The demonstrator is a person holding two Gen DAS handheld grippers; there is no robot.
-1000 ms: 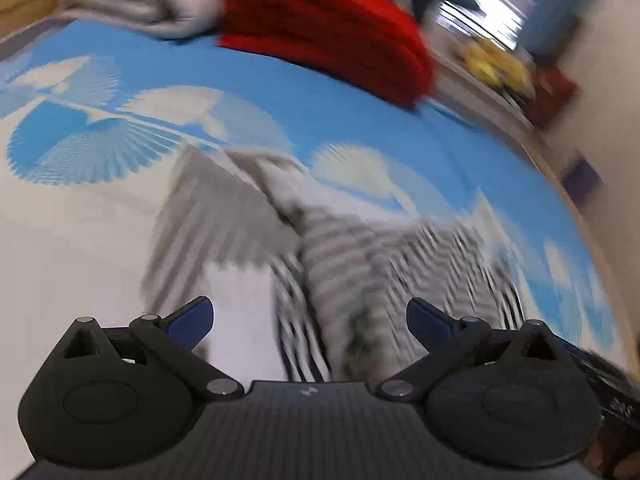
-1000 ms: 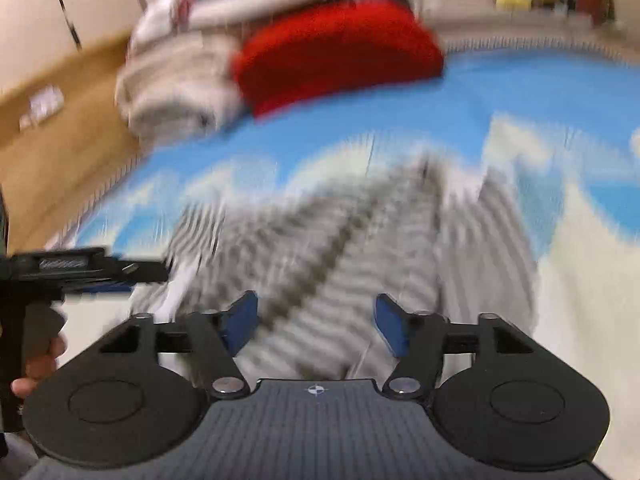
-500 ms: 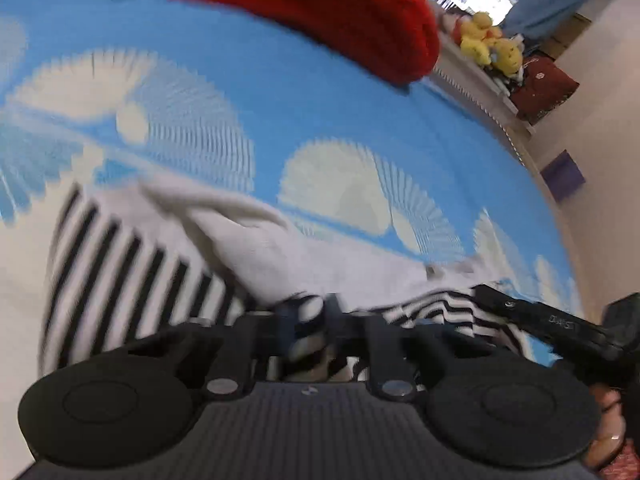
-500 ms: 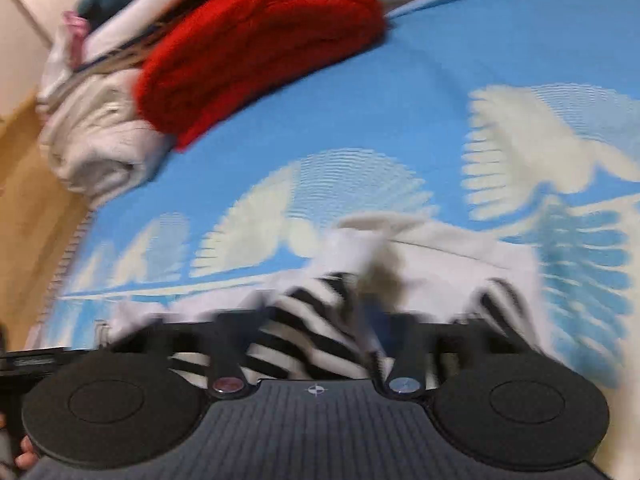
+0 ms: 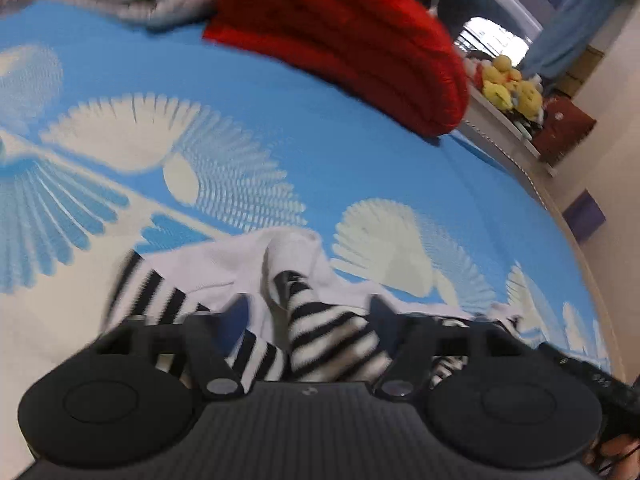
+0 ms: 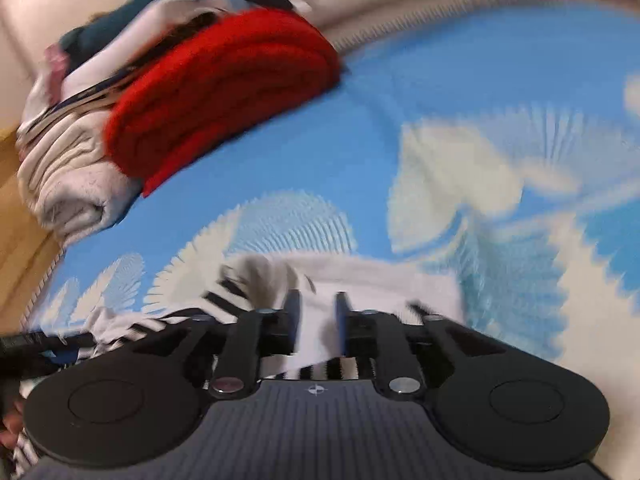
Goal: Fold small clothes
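Striped garment point(image 5: 328, 332) lies bunched between the opening left tool point(image 5: 310, 312) fingers.

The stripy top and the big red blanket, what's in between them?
Nothing but bare blue bedspread with white fan shapes lies between the striped garment and the red blanket; both wrist views show it.

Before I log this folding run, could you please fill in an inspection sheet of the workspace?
Surface: blue bedspread with pale fan prints.
Job's things: striped garment, white inside showing, bunched at the near edge.
Clutter: red blanket and pale folded laundry stacked at the far side.
Grippers: left hand-held gripper just opened, jaws apart beside a striped fold; right hand-held gripper just opening, narrow gap over white cloth.
Cables: nothing seen.
Surroundings: yellow plush toys, window, wooden floor.
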